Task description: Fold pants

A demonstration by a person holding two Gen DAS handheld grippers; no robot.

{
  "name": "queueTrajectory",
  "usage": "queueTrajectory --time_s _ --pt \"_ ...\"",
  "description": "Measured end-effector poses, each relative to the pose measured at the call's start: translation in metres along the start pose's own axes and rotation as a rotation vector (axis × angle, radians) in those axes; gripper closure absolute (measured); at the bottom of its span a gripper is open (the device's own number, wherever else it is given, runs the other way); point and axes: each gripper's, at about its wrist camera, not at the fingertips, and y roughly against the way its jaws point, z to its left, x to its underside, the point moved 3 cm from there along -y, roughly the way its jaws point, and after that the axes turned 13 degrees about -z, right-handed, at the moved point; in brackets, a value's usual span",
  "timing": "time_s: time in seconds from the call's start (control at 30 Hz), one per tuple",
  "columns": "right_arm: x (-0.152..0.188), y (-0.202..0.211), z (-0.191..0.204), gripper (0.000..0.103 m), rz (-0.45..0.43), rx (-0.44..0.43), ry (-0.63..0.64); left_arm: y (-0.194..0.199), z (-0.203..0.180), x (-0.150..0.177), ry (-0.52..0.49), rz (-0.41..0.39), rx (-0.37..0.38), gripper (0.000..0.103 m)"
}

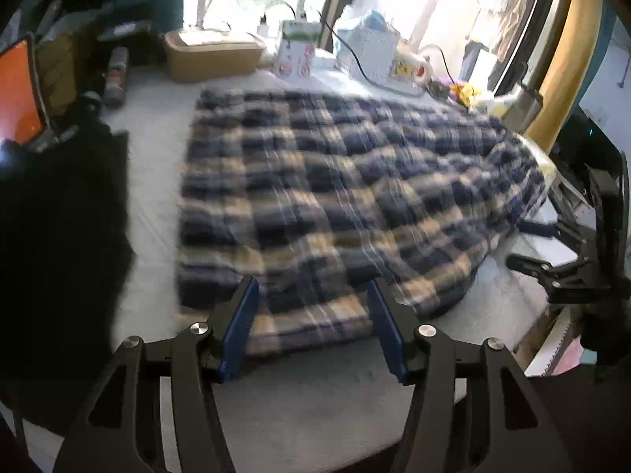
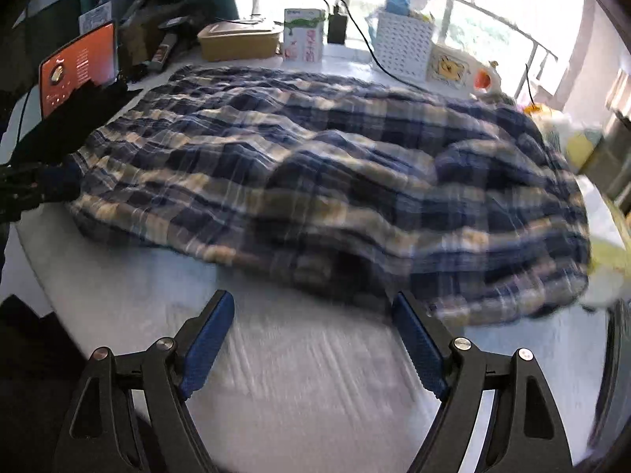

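Blue and cream plaid pants (image 1: 335,181) lie spread and rumpled on a white table (image 1: 315,394). My left gripper (image 1: 311,282) stands open at their near edge, with the folded hem lying between its blue pads (image 1: 240,331) and nothing pressed. The right wrist view shows the same pants (image 2: 315,165) from the other side. My right gripper (image 2: 312,296) is open over bare table (image 2: 307,374) just short of the cloth. Each gripper appears in the other's view: the right gripper (image 1: 532,246) at the right edge, the left gripper (image 2: 51,185) at the left edge.
Along the table's far side by the window stand a tan box (image 2: 236,41), a carton (image 2: 305,33), a white perforated basket (image 2: 402,45) and trailing cables (image 2: 374,55). An orange-lit screen (image 2: 79,67) and dark cloth (image 1: 59,236) are at the left.
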Motion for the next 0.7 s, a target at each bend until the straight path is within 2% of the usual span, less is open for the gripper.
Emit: queueTrajectory --time_s 0.1,0.23,0.3,0.37,0.53,0.63,0.7 --pt "-0.014 0.020 -0.020 0.019 -0.069 -0.033 -0.087 0.003 0.001 -0.026 0.009 -0.055 0.017 0.046" --pt "-0.044 0.032 -0.047 0.022 -0.179 0.041 -0.118 -0.020 -0.018 -0.055 -0.020 -0.092 0.065 0.046" --pt "-0.061 0.021 -0.060 0.049 -0.199 0.081 -0.101 -0.036 -0.025 -0.066 -0.014 -0.085 0.084 0.046" --pt "-0.075 0.008 -0.072 0.063 -0.211 0.108 -0.104 -0.055 -0.028 -0.079 -0.016 -0.062 0.087 0.046" --pt "-0.104 -0.044 -0.095 0.065 -0.159 0.129 -0.086 -0.096 -0.017 -0.095 -0.073 0.007 0.047 0.046" --pt "-0.108 -0.082 -0.100 0.065 -0.073 0.164 -0.044 -0.124 0.003 -0.093 -0.084 0.093 -0.015 0.046" --pt "-0.104 -0.106 -0.105 0.065 -0.008 0.173 -0.067 -0.139 0.019 -0.090 -0.059 0.147 -0.036 0.046"
